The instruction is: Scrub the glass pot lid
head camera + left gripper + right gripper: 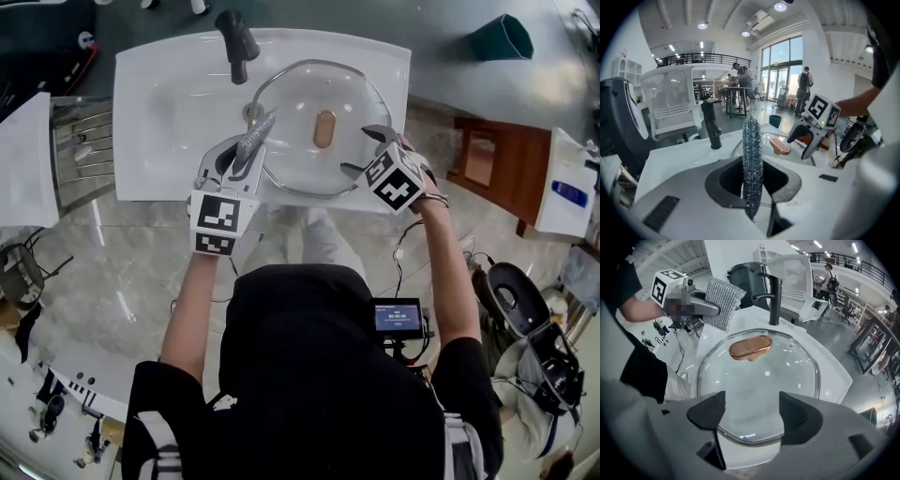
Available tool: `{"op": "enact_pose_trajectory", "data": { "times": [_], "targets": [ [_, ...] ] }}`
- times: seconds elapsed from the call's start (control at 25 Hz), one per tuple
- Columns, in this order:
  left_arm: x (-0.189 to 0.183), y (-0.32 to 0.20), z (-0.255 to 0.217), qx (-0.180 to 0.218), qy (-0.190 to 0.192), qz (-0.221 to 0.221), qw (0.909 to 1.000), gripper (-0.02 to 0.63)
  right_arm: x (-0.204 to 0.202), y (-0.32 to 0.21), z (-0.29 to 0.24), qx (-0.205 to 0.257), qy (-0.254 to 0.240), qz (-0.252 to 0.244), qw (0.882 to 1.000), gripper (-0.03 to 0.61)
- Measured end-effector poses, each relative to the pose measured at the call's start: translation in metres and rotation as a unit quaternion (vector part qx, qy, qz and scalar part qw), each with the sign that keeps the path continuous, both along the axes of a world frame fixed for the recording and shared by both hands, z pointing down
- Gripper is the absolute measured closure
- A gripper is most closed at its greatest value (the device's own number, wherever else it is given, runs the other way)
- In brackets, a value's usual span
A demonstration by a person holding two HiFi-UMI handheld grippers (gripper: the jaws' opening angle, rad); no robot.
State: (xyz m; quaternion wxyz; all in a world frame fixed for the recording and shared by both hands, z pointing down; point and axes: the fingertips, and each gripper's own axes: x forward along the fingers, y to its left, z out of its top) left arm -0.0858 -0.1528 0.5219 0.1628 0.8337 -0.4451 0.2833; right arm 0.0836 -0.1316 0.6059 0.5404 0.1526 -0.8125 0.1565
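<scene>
The glass lid looks clear and glossy — the scrubber a rough, glittery metallic mesh.

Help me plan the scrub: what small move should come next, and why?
Probably lower the left gripper until its scouring pad meets the glass lid: the pad is clamped but seems to hang above the lid's edge, while the right gripper is open at the rim.

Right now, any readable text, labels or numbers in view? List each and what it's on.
No text is legible.
Small monitor at the person's waist: digits, too small to read.
Blue label on the white box: blurred.
Left marker cube, right marker cube: square patterns, no letters.
</scene>
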Motion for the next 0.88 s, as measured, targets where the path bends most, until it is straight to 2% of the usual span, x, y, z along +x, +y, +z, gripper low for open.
{"op": "enact_pose_trajectory", "data": {
  "times": [0.12, 0.28, 0.36, 0.52, 0.88],
  "targets": [
    [0.007, -0.008, -0.002, 0.014, -0.03, 0.043, 0.9985, 0.537, -0.001, 0.001, 0.001, -0.004, 0.003, 0.001, 1.0, 0.242],
    [0.012, -0.023, 0.001, 0.027, -0.084, 0.078, 0.993, 0.537, -0.003, -0.001, 0.001, 0.0, -0.005, 0.002, 1.0, 0.242],
    [0.015, -0.029, 0.006, 0.041, -0.124, 0.1, 0.9864, 0.537, -0.002, -0.001, 0.001, -0.001, -0.003, 0.003, 1.0, 0.242],
    [0.02, -0.037, 0.017, 0.071, -0.204, 0.145, 0.9656, 0.537, -0.004, 0.0, 0.003, -0.004, -0.003, 0.003, 1.0, 0.242],
    [0.024, -0.058, 0.039, 0.081, -0.264, 0.169, 0.9462, 0.537, -0.003, 0.0, 0.004, -0.003, -0.004, 0.003, 1.0, 0.243]
  ]
}}
